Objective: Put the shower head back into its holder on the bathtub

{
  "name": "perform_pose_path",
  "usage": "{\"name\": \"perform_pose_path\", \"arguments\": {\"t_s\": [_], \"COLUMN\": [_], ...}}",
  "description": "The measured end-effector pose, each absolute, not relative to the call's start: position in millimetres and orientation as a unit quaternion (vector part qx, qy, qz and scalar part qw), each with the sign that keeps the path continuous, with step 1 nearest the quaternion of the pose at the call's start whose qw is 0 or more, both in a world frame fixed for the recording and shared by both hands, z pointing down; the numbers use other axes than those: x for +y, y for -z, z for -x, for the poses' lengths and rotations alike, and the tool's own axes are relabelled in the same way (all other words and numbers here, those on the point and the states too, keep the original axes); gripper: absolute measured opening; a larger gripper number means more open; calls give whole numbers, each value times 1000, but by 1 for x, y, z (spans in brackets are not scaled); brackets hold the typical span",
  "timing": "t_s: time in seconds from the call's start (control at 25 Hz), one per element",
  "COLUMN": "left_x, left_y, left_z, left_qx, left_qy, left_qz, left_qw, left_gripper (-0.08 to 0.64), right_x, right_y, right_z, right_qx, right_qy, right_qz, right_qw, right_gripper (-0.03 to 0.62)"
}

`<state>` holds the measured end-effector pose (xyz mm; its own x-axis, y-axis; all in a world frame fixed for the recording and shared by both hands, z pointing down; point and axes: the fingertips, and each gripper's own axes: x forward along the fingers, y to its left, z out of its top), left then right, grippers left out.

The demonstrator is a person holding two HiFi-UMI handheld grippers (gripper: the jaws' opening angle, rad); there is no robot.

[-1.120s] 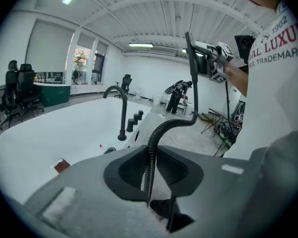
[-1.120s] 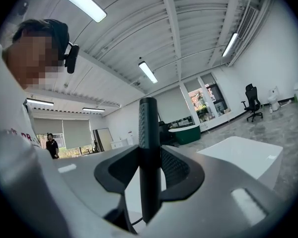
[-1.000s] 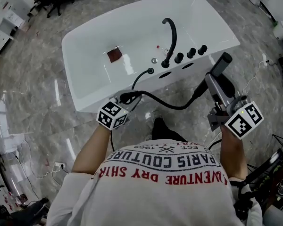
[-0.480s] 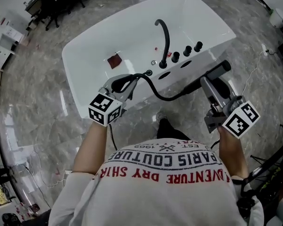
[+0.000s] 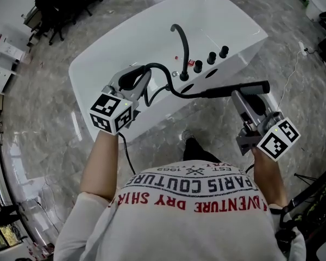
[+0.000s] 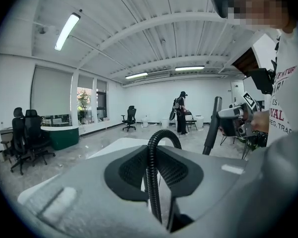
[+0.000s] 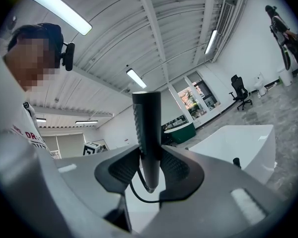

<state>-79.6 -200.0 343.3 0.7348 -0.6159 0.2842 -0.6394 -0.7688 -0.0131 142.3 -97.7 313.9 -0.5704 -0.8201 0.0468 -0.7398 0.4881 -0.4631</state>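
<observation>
Right gripper jaws pinch the shower head, held level just outside the bathtub. Left gripper jaws pinch the hose above the tub's near edge.

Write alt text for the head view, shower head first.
Seen from above, the right gripper clamps the black shower head level beside the white bathtub, not in any holder. The left gripper grips its black hose over the tub's near edge, the hose looping between them. A black spout and three knobs stand on the tub deck.
</observation>
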Motion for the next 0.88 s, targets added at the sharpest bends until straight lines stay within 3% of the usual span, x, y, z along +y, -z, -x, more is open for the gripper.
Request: {"name": "perform_pose_path", "arguments": {"t_s": [0.88], "left_x": [-271], "left_y": [-267], "left_z": [2], "left_qx": [-289], "left_qy": [-86], "left_qz": [-953], "left_qw": [-32], "left_gripper": [55], "right_x": [-119], "right_y": [-278], "right_z": [-202], "right_qx": [831], "right_qy": [184], "right_qz": [505], "right_qw": [146], "right_gripper": [130]}}
